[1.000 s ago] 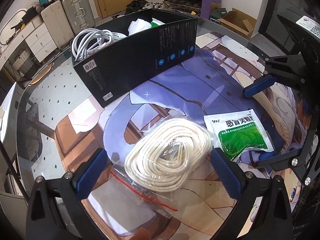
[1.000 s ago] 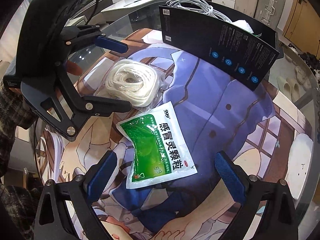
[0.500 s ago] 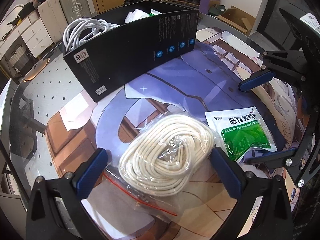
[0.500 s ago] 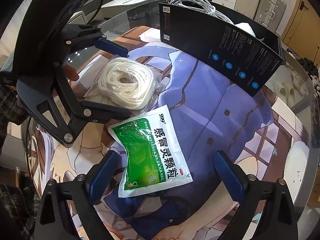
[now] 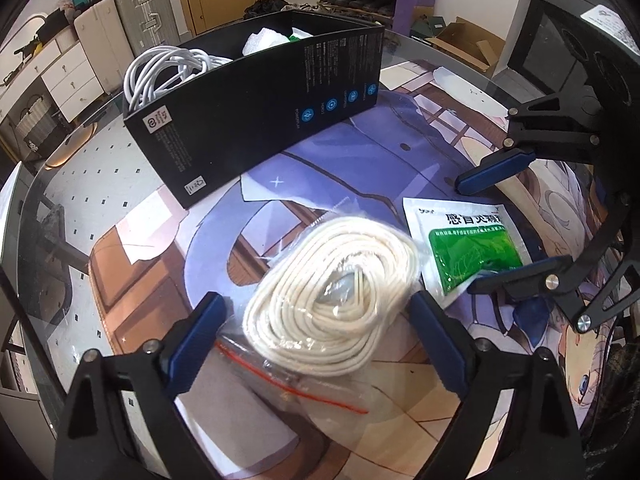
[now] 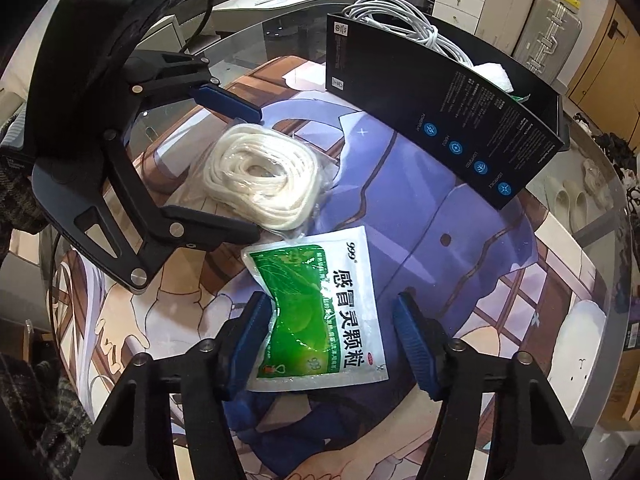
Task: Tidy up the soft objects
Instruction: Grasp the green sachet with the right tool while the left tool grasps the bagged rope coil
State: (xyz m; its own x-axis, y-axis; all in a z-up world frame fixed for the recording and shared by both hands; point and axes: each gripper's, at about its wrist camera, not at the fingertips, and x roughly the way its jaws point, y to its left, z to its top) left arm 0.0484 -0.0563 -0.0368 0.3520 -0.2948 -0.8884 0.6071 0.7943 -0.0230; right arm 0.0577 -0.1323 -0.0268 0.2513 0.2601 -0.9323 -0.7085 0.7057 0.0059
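A coil of white rope [image 5: 332, 292] in a clear zip bag lies on the printed mat. My left gripper [image 5: 316, 340] points down over it, jaws closing. The right pad is at the coil's edge and the left pad is just clear of it. Beside the coil lies a green and white sachet [image 6: 320, 312]. My right gripper [image 6: 332, 334] straddles it, jaws closing. Its left pad crumples the sachet's edge while the right pad stands a little off. Each gripper shows in the other's view: left gripper [image 6: 256, 176], right gripper [image 5: 466, 238].
An open black box [image 5: 256, 120] stands at the back of the mat, holding a white cable bundle [image 5: 160, 72] and white wrapping. The round glass table [image 5: 80, 184] ends just beyond it. Suitcases, drawers and a cardboard box stand on the floor around.
Both pairs of jaws have narrowed. The left pads have come in around the rope coil. The right gripper's left pad now presses into the sachet's edge and buckles it.
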